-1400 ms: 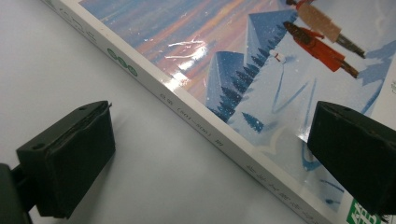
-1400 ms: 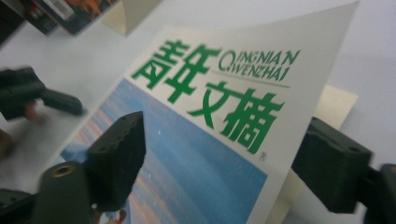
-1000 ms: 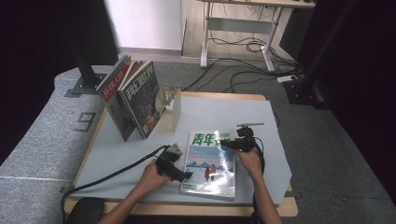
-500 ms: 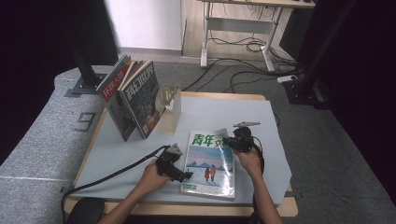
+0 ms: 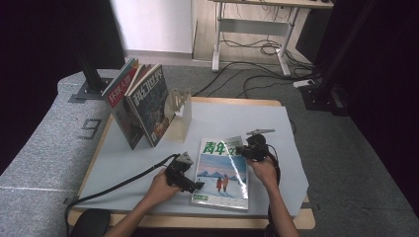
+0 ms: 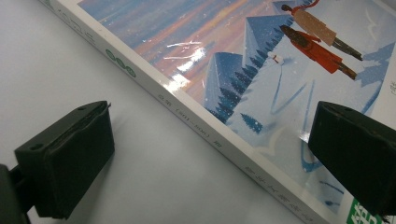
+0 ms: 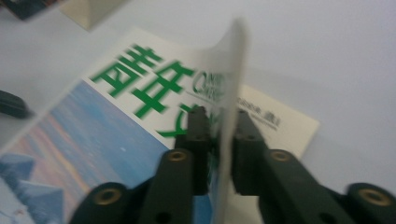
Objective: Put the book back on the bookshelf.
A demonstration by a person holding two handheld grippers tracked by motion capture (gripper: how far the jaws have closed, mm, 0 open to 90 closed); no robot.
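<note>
**A:** Seen from the high view, where's the magazine being kept?

**B:** It's laid flat on the grey-covered desk, near the front edge, between the two hands. The left tool is held low at the magazine's left edge near its bottom corner. The right tool is parked at the top right corner, where the cover is lifted a bit. Further back on the left, a few other magazines are propped upright against a small stand, well apart from all this.

**A:** ok, and the left gripper view?

**B:** Jaws are spread wide on the left tool. One jaw is set over the bare desk, the other over the snowy cover of the magazine, with the spine running between them. Nothing is pinched tbh.

**A:** right gripper view?

**B:** Blurry, but the curled-up cover is seen standing on edge between the jaws of the right tool. The jaws have just been eased apart a little; they're close on both sides of the sheet, and whether the pads are actually pressed on it can't be told. The rest of the magazine is lying flat underneath.
</note>
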